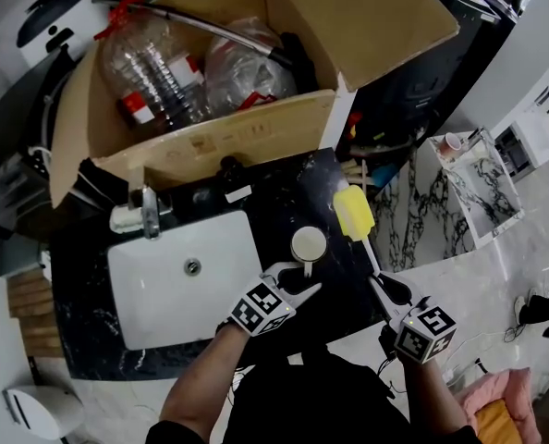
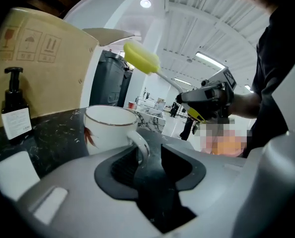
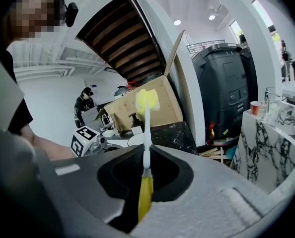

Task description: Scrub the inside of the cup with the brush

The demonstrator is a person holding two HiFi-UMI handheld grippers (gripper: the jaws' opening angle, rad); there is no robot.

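A white cup (image 1: 309, 243) with a gold rim and a red leaf mark (image 2: 110, 128) stands upright on the black counter (image 1: 274, 206), right of the sink. My left gripper (image 1: 296, 276) (image 2: 150, 155) is open around the cup's handle, which lies close to the left pad with a gap on the other side. My right gripper (image 1: 388, 291) (image 3: 146, 165) is shut on the yellow and white handle of the brush (image 1: 354, 213). Its yellow sponge head (image 3: 147, 99) (image 2: 141, 58) is held up in the air, to the right of the cup and above it.
A white sink (image 1: 177, 280) with a faucet (image 1: 148, 213) fills the counter's left part. Behind it stands an open cardboard box (image 1: 237, 141) with plastic bottles. A black pump bottle (image 2: 13, 110) stands at the back of the counter. A marble table (image 1: 478, 188) is on the right.
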